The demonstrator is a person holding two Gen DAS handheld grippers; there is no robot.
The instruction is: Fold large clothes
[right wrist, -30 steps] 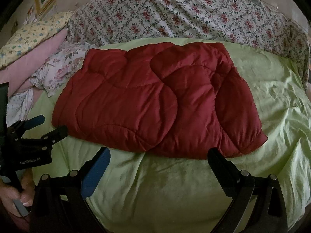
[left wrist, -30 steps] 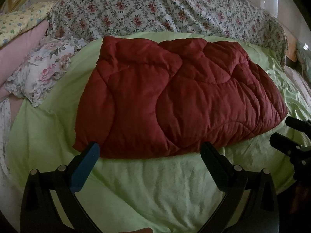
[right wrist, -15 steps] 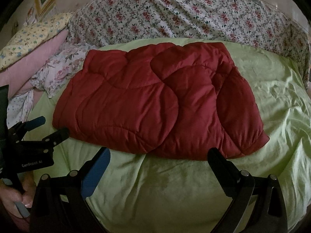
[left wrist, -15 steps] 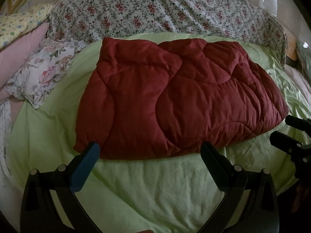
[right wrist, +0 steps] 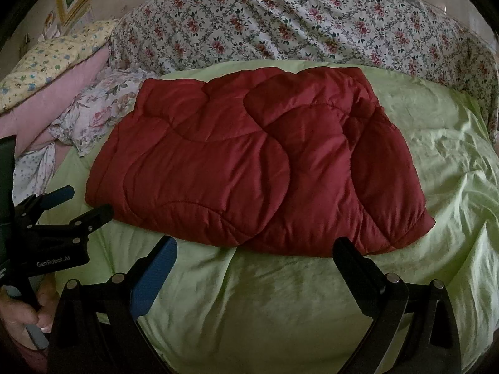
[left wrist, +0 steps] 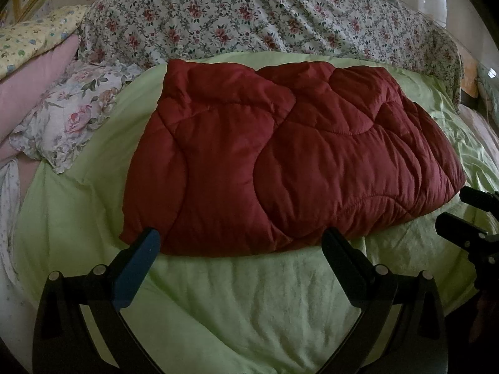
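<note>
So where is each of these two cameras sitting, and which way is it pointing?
Left wrist view: rides the left tongs, open, facing across the green sheet at the red quilt; the right tongs show at the right edge.
Right wrist view: rides the right tongs, open, facing the same quilt; the left tongs and a hand show at left.
Shared: quilt, sheet, floral bedding.
</note>
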